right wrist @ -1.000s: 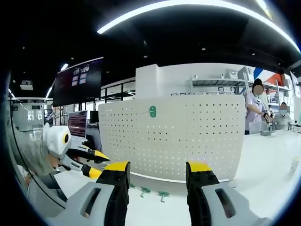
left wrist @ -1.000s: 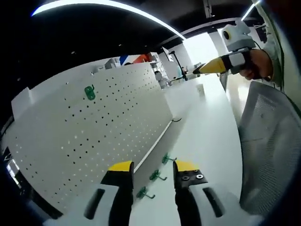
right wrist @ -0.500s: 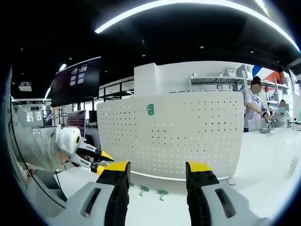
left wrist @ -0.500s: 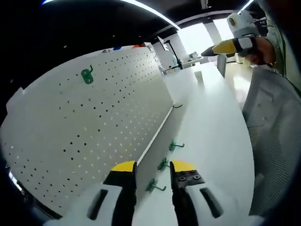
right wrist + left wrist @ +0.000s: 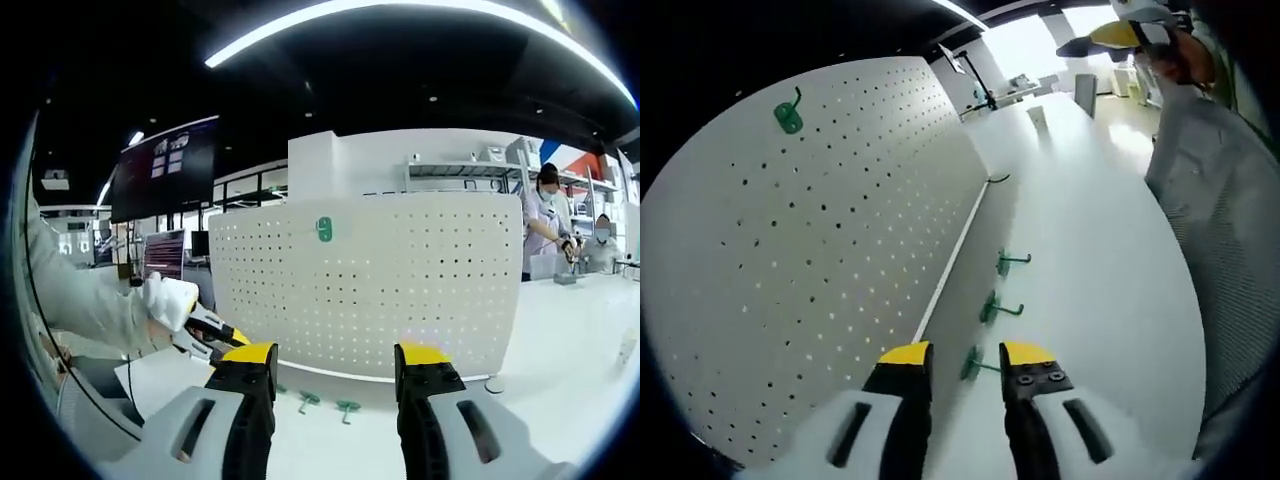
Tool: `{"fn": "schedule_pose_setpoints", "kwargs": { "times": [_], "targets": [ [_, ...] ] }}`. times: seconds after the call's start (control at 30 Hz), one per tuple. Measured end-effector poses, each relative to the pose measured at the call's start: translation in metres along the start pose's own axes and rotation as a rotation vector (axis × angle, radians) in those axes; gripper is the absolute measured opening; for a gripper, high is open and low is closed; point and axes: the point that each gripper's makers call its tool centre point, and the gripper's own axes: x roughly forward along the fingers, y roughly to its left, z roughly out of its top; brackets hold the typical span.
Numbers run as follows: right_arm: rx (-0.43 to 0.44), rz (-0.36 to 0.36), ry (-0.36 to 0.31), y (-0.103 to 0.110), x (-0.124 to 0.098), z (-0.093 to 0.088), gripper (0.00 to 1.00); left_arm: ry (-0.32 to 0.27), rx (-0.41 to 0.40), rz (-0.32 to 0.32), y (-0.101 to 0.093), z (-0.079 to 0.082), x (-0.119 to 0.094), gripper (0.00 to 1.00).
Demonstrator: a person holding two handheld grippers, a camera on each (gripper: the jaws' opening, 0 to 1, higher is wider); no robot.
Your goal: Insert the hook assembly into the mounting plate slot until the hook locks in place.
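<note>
A white pegboard (image 5: 820,240) stands upright on the white table (image 5: 1090,290), and one green hook (image 5: 788,112) hangs high on it. Three loose green hooks lie in a row along its base: the far one (image 5: 1010,262), the middle one (image 5: 995,308) and the nearest (image 5: 975,362). My left gripper (image 5: 967,358) is open low over the table, with the nearest hook between its yellow tips. My right gripper (image 5: 335,358) is open and holds nothing, facing the pegboard (image 5: 380,290) from farther back. The right gripper view has the hung hook (image 5: 324,229), two table hooks (image 5: 308,401) (image 5: 347,407) and the left gripper (image 5: 215,335).
A small dark curved piece (image 5: 998,179) lies at the pegboard's far end. The right gripper (image 5: 1120,35) and a sleeve (image 5: 1210,150) fill the upper right of the left gripper view. Two people (image 5: 548,220) stand at a bench beyond the table. A dark monitor (image 5: 165,170) hangs at the left.
My left gripper has dropped and moved forward to the row of loose hooks; the nearest one now sits between its tips. The right gripper has stayed nearly still.
</note>
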Motion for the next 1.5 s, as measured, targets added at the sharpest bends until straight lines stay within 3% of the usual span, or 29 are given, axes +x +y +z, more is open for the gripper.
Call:
{"fn": "schedule_pose_setpoints", "kwargs": {
  "times": [0.1,0.53,1.0,1.5],
  "targets": [
    [-0.003,-0.002,0.002,0.000,0.000,0.000,0.45,0.013,0.001,-0.014,0.004,-0.006,0.006,0.27],
    [0.002,-0.004,0.018,0.001,0.001,-0.005,0.45,0.028,0.023,-0.066,0.010,-0.006,0.024,0.22],
    [0.014,-0.019,0.039,-0.005,0.005,-0.012,0.44,0.102,0.040,-0.149,0.005,-0.035,0.046,0.17],
    [0.027,-0.023,0.060,-0.006,0.008,-0.019,0.44,0.144,0.074,-0.212,0.003,-0.048,0.057,0.15]
  ]
}}
